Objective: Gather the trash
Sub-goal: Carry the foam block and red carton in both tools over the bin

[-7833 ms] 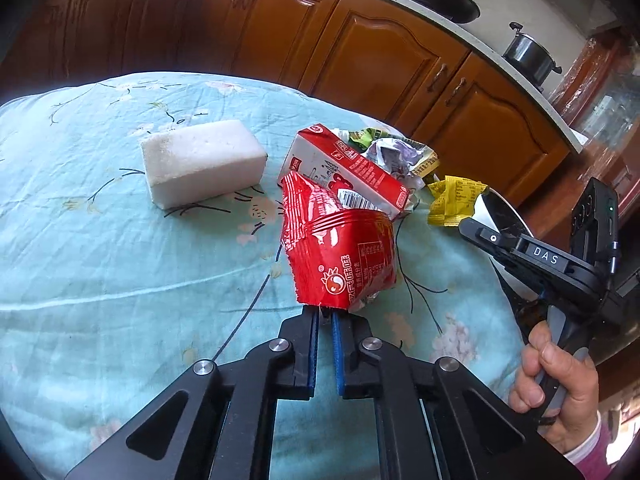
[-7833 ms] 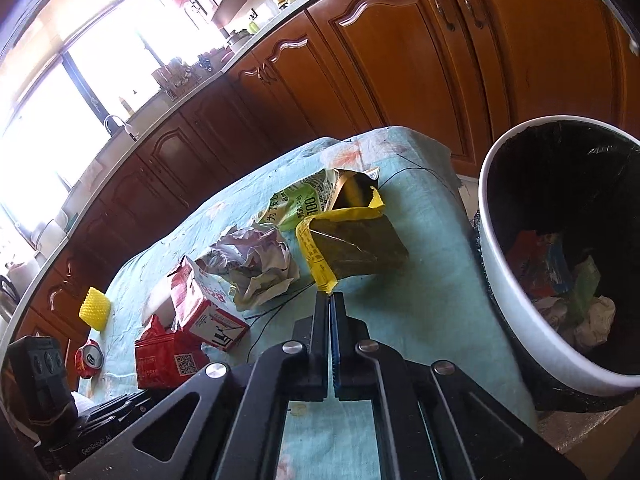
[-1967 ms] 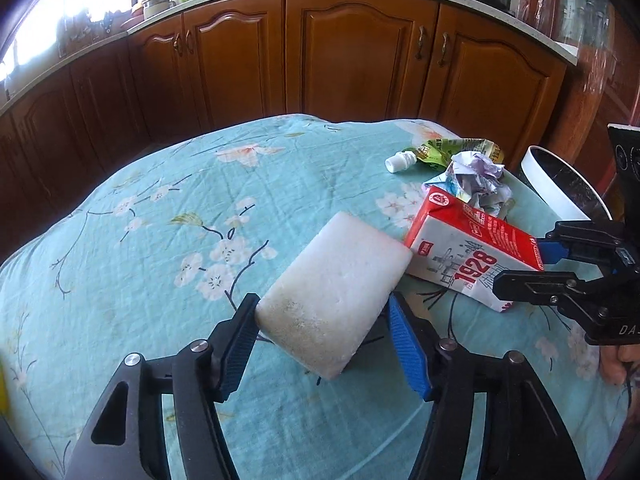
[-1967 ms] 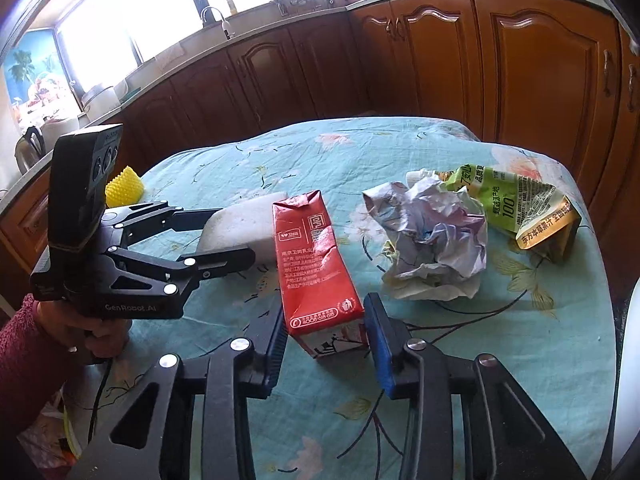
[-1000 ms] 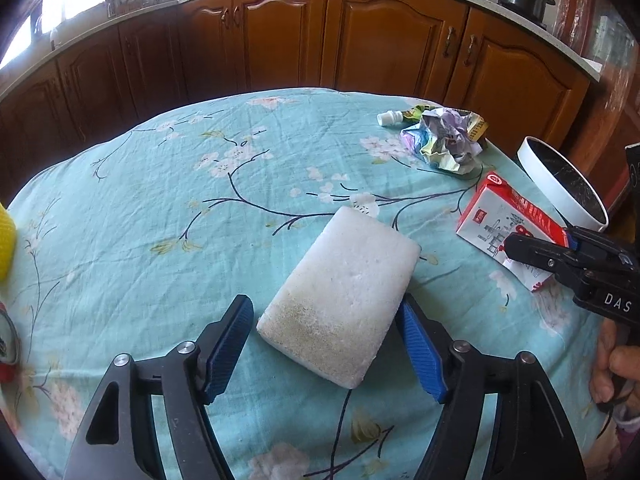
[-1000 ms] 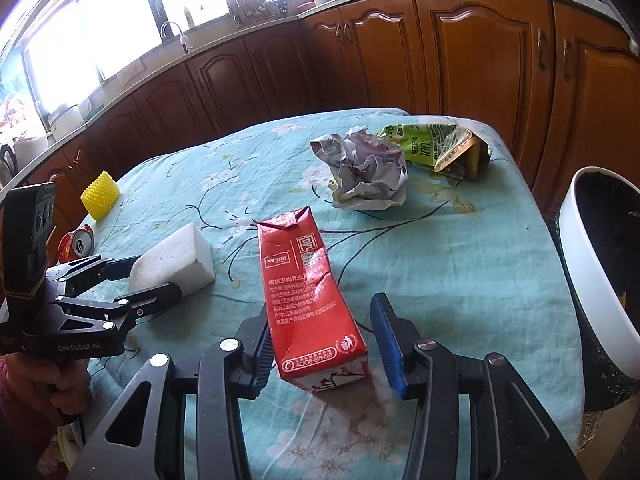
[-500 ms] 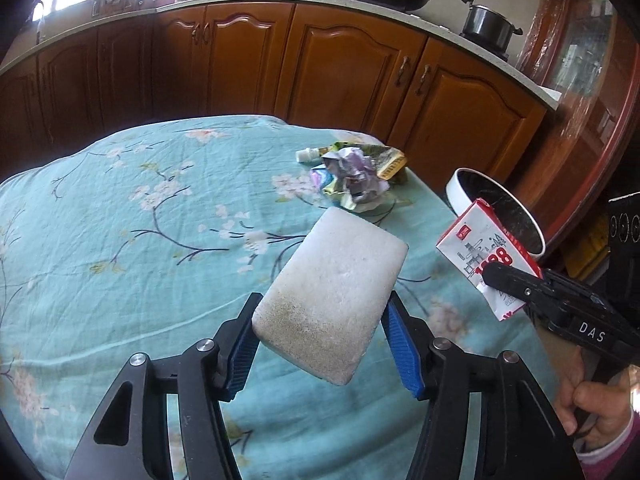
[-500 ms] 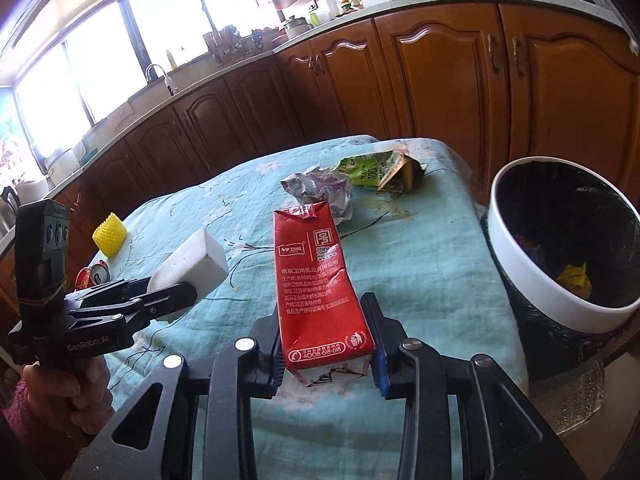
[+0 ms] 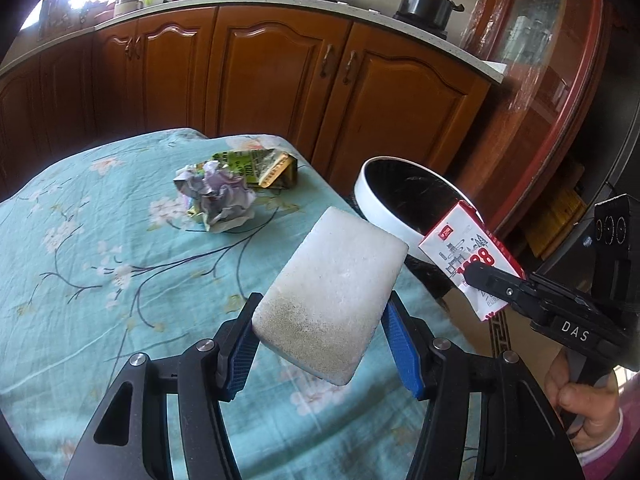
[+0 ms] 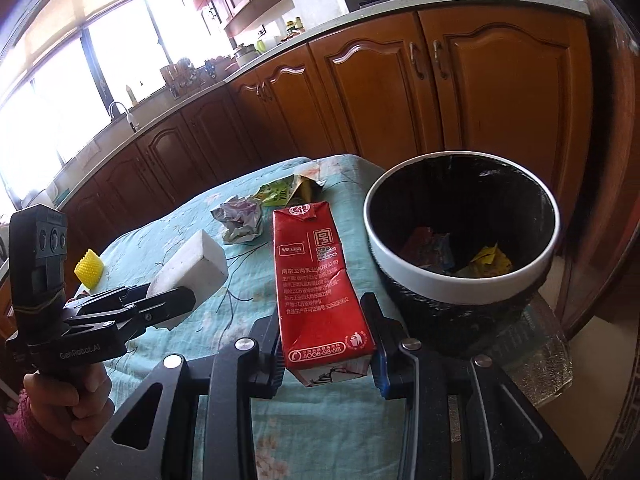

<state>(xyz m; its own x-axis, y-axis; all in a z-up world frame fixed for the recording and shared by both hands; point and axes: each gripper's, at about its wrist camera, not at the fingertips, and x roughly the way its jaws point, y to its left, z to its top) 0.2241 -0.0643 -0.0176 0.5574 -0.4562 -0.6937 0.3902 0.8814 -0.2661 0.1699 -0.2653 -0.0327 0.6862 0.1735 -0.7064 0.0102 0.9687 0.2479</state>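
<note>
Left gripper (image 9: pixel 320 344) clamps our white foam block (image 9: pixel 332 292); right gripper (image 10: pixel 326 346), jaws just closing, pinches red carton (image 10: pixel 318 280), "4008-618-618" printed, "1928" reverse. Both above tablecloth (image 9: pixel 100 260) beside bin (image 10: pixel 460 280). We read "DAS", "GenRobot.AI".

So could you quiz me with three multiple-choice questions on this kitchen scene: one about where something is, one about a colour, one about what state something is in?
1. Where is the crumpled paper ball?
A. in the bin
B. on the tablecloth
C. on the counter

2. What colour is the carton held by the right gripper?
A. red
B. green
C. blue

3. What is the left gripper doing?
A. hanging open and empty
B. pinching a wrapper
C. clamped on the white foam block

Answers:
1 B: it lies on the tablecloth, beside the green pouch.
2 A: its printed face is red.
3 C: both blue pads press the block's sides, lifted off the cloth.
</note>
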